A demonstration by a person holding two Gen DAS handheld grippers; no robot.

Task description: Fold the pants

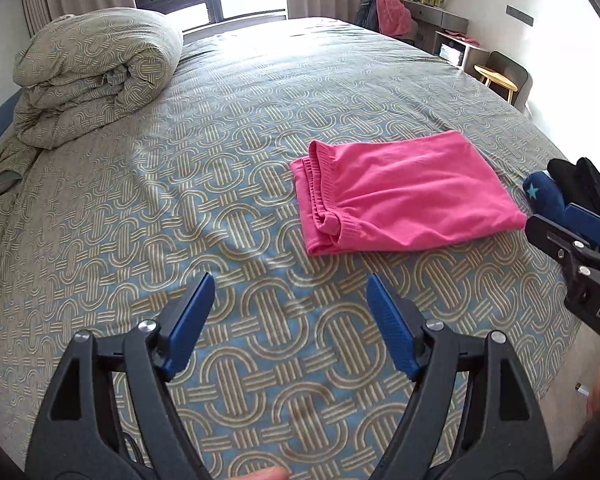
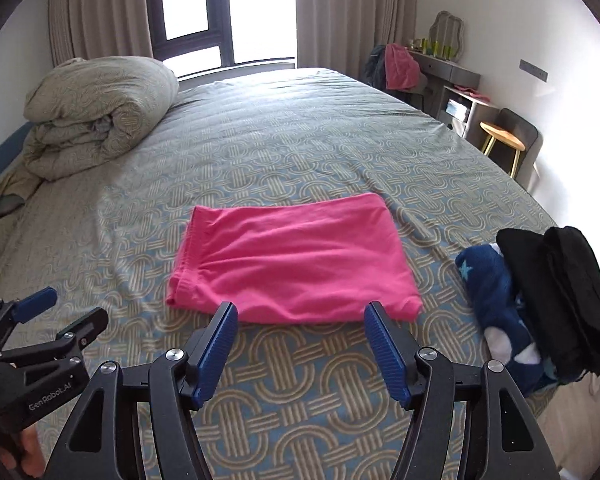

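The pink pants [image 2: 296, 260] lay on the bed [image 2: 300, 152], folded into a flat rectangle, near the bed's near edge and a little toward its right side. The waistband end with its stacked layers faced the left side of the bed, as the left wrist view [image 1: 404, 192] showed more clearly.

The right gripper [image 2: 300, 314] hovered just in front of the near edge of the pants. Its two blue fingers [image 2: 220, 344] stood wide apart and nothing was between them. The left gripper [image 1: 290, 284] was over the bare bedcover, to the left of the pants and apart from them. Its fingers [image 1: 190, 320] were also spread wide and held nothing.

Near the right edge of the bed, beside the pants but not touching them, was a small pile of clothes: a black garment [image 2: 564, 296] lay on top of a dark blue garment with light stars [image 2: 484, 284].

At the far left corner of the bed a rolled duvet [image 2: 100, 116] rested. Beyond the right side of the bed stood a grey dresser [image 2: 456, 76] and a yellow stool [image 2: 502, 136].
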